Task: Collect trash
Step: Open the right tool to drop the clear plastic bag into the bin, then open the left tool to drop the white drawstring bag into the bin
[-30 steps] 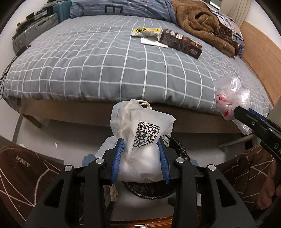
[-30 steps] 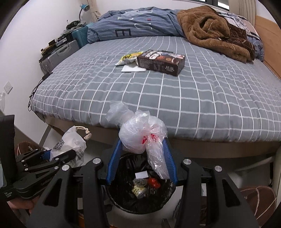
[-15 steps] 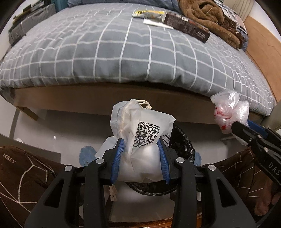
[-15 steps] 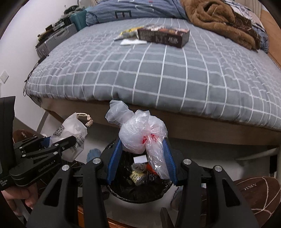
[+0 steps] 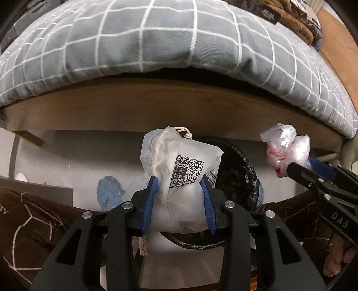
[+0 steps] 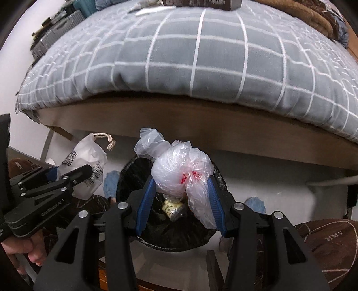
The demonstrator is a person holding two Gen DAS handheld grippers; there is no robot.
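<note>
Bed edge (image 6: 201, 116) overhead — black bin (image 6: 125, 179) rim below both held bags

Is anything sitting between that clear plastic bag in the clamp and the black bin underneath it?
Nothing: in the right wrist view the clear plastic bag, held in the right gripper, hangs over the open bin with only air between; trash lies inside.

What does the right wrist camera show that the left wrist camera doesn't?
Only the right wrist view looks into the bin, showing yellow-labelled trash inside, and a dark box on the bed. Only the left wrist view shows the QR code on the white bag face on. Both show the left gripper shut on that white bag, the right gripper shut on the clear plastic bag, and the checked grey bedding.
</note>
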